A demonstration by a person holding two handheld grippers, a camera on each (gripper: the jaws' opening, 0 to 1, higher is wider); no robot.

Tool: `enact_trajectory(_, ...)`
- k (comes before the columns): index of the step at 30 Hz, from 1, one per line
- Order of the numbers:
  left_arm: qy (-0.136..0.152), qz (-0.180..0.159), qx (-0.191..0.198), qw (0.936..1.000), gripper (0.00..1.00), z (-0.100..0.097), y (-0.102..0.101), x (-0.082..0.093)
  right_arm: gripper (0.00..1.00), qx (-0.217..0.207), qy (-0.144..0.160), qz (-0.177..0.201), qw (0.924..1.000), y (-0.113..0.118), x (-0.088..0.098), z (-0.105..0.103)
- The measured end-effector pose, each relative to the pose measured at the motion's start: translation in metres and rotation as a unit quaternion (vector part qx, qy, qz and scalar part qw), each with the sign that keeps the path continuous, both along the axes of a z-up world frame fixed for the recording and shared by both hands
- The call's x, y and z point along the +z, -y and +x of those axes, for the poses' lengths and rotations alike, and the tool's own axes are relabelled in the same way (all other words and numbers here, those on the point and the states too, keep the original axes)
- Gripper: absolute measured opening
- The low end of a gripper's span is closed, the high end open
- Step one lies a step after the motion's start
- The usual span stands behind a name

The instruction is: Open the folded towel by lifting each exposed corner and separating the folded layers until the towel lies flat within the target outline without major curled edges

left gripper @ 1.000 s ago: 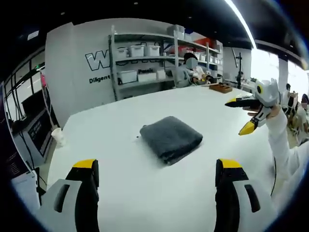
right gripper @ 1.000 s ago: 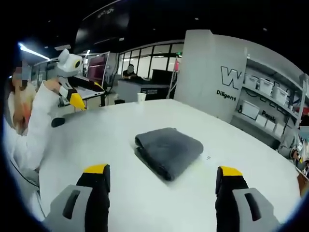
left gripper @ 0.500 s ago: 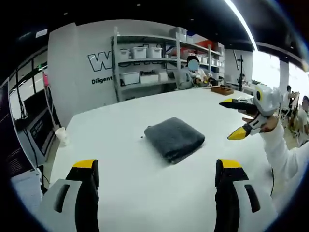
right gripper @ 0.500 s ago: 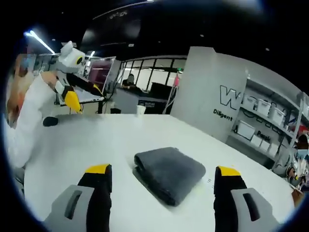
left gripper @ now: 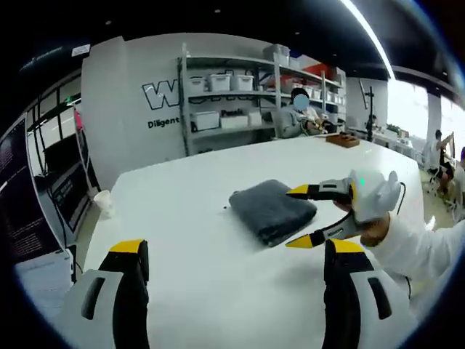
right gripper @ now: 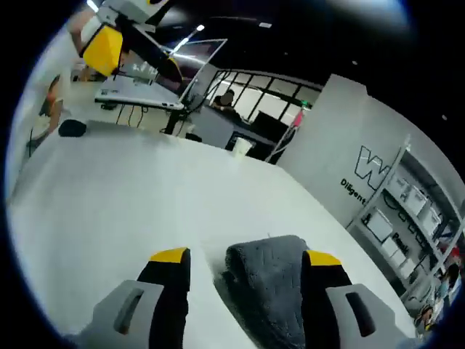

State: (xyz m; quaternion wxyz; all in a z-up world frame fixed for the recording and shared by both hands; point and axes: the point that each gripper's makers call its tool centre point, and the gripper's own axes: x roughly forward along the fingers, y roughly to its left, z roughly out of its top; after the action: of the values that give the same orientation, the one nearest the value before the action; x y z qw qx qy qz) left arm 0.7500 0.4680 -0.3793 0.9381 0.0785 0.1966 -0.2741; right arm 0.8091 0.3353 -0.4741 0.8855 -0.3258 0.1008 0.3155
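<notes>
On white table point(left gripper: 189, 218), folded towel point(left gripper: 270, 209), right tool point(left gripper: 299, 216) spread.

Lab workspace: storage shelving point(left gripper: 240, 102) with bins, lettered wall point(left gripper: 163, 94).

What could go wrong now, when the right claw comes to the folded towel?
1. The right claw is open around the thick folded side of the gray towel. It may pinch all the layers together, so nothing separates.
2. The left claw hangs open, away from the towel. With nothing holding it, the towel may slide on the smooth white table.
</notes>
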Motion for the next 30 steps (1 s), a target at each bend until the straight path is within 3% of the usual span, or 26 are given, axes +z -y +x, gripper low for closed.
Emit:
enact_trajectory(8,0.002,0.001,0.001,1.0,0.99,0.0,0.002,0.001,0.4,0.002,0.022,-0.031,0.9993,-0.015,-0.023,0.027)
enact_trajectory(13,0.001,0.001,0.004,1.0,0.99,0.0,0.0,0.0,0.32,-0.007,0.037,-0.072,0.9967,-0.015,-0.036,0.04)
enact_trajectory(19,-0.001,0.009,0.016,0.9998,0.99,0.002,-0.006,-0.002,0.24,-0.014,0.053,-0.1,0.9935,-0.01,-0.044,0.043)
enact_trajectory(24,-0.002,0.009,0.017,0.9998,0.99,0.002,-0.006,-0.003,0.12,-0.009,0.058,-0.094,0.9938,-0.009,-0.045,0.043)
enact_trajectory(30,-0.004,0.012,0.015,0.9998,0.99,0.003,-0.002,-0.005,0.05,-0.008,0.058,-0.084,0.9947,-0.009,-0.046,0.043)
